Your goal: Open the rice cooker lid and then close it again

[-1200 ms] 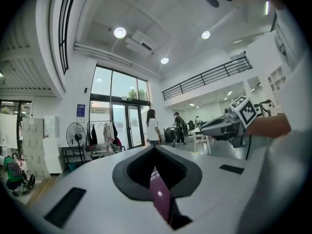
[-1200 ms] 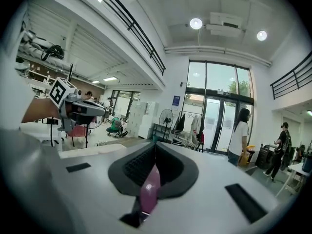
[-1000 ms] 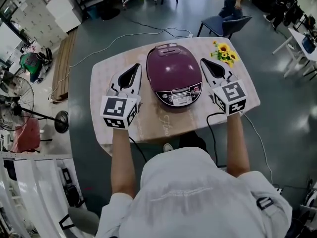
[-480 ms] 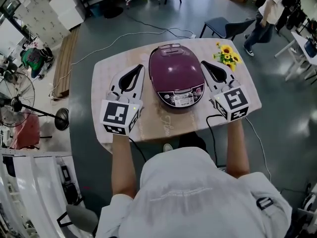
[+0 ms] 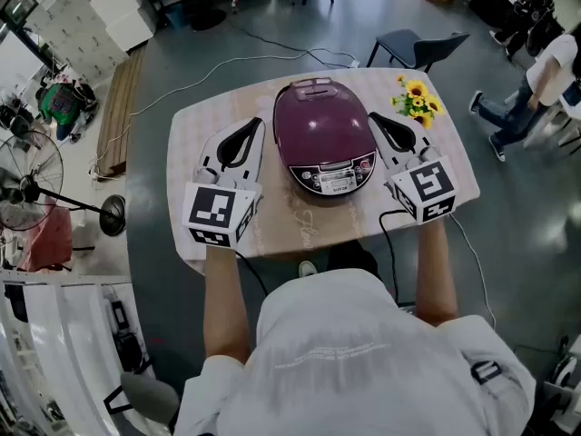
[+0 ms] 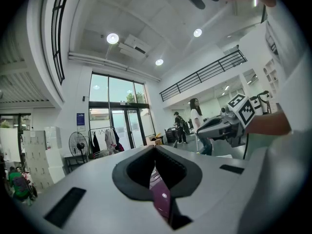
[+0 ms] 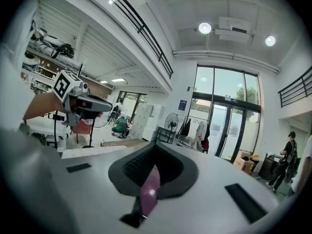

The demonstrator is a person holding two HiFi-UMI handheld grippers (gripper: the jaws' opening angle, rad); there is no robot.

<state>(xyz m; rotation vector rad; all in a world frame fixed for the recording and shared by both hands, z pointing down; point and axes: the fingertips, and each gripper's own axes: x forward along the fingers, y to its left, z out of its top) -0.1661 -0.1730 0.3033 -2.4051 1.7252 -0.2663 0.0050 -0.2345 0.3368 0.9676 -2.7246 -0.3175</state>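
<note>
Closed rice cooker (image 5: 325, 139) on the table (image 5: 192, 130). Left gripper (image 5: 251, 125) just left of it, right gripper (image 5: 373, 117) just right; both jaws pressed together, gripping nothing.

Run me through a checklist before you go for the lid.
1. Lid of the rice cooker: down and shut. Ok.
2. Left gripper: shut, empty, beside the cooker's left side. Ok.
3. Right gripper: shut, empty, beside the cooker's right side. Ok.
4. Flowers: at the far right of the table, apart from the cooker, so probably clear of the lid. Ok.
5. Front panel: too small to read whether the cooker is on. Cannot tell.
</note>
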